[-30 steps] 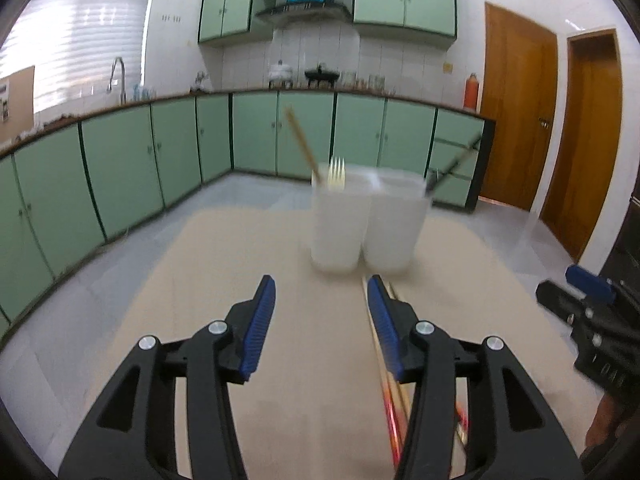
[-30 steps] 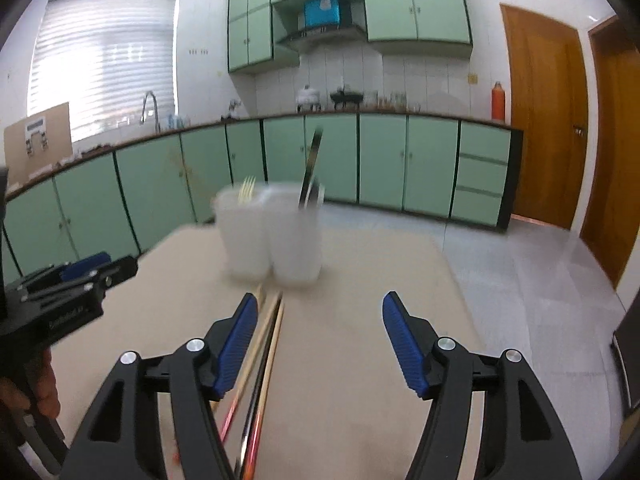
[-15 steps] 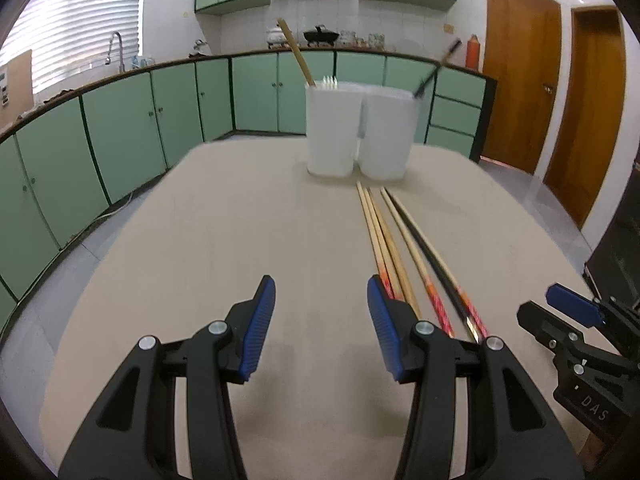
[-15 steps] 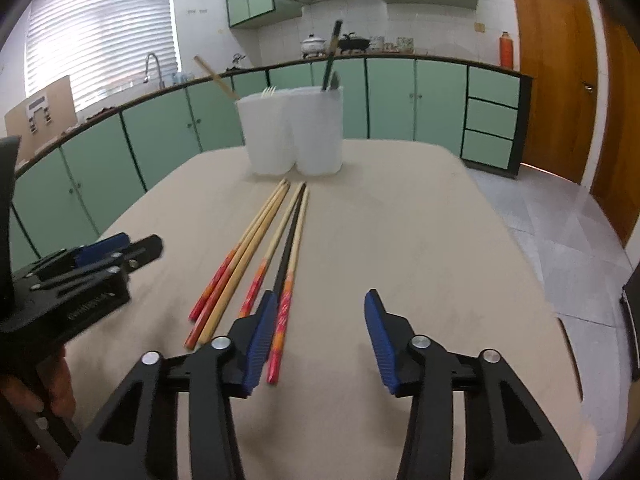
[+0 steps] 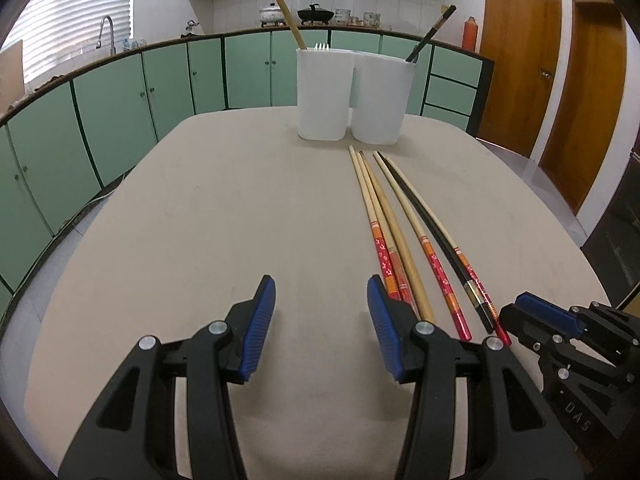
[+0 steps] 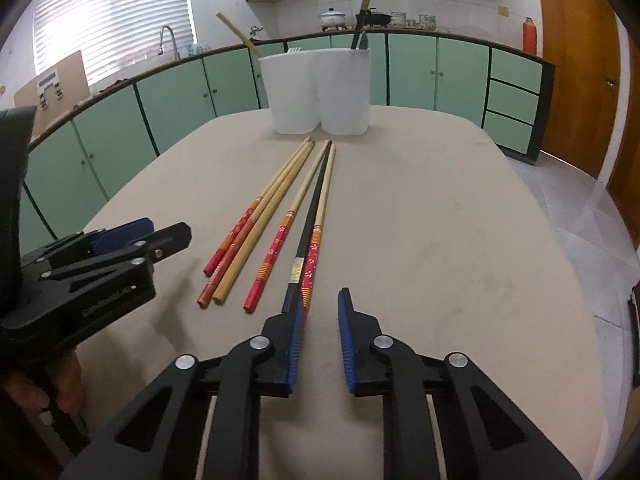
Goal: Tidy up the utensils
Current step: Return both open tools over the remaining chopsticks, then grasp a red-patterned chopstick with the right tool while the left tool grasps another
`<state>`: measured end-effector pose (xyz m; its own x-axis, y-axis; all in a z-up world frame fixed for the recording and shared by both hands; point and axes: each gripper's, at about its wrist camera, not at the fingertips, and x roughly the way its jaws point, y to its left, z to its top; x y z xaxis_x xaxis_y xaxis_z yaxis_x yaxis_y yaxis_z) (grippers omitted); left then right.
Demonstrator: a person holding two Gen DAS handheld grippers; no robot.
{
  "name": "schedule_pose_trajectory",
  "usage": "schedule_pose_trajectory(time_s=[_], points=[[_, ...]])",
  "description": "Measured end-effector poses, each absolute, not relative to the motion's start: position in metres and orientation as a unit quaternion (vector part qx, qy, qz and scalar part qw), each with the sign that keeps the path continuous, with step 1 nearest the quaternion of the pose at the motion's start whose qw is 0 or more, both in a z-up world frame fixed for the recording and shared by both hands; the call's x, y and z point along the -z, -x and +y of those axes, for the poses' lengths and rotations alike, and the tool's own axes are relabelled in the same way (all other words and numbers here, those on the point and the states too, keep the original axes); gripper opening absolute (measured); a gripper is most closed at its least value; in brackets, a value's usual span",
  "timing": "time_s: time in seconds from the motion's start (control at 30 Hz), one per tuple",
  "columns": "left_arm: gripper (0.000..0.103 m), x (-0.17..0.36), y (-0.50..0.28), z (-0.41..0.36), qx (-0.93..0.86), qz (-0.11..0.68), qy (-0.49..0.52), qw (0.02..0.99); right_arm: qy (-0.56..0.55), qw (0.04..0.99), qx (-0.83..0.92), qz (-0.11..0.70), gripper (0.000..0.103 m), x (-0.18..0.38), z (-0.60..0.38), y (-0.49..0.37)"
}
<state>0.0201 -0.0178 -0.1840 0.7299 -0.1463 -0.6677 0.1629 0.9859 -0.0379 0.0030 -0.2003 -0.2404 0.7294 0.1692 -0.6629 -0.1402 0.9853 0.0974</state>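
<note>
Several chopsticks lie side by side on the beige table, tips toward two white holders at the far end. They also show in the right wrist view. The holders hold a wooden stick, a fork and a dark utensil. My left gripper is open and empty, just left of the chopsticks' red ends. My right gripper is open and narrower, empty, with its left finger beside the black chopstick.
Green kitchen cabinets ring the room behind the table. Wooden doors stand at the right. The right gripper's body shows at the lower right in the left wrist view, and the left gripper shows at the left in the right wrist view.
Both grippers have drawn back from the holders toward the near end of the table and tilted down. The right gripper's jaws have narrowed.
</note>
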Motion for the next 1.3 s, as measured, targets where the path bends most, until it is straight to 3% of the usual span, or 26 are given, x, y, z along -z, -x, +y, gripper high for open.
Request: schedule_pose_trajectory(time_s=[0.4, 0.5, 1.3], points=[[0.047, 0.188, -0.023, -0.023, 0.090, 0.364, -0.010, 0.927, -0.014, 0.925, -0.092, 0.368, 0.013, 0.246, -0.196, -0.005], [0.047, 0.189, -0.024, -0.023, 0.090, 0.367, -0.010, 0.926, -0.013, 0.926, -0.089, 0.367, 0.007, 0.246, -0.195, -0.008], [0.044, 0.197, -0.023, -0.040, 0.111, 0.380, -0.023, 0.918, -0.036, 0.928, -0.061, 0.365, 0.006, 0.247, -0.215, -0.009]])
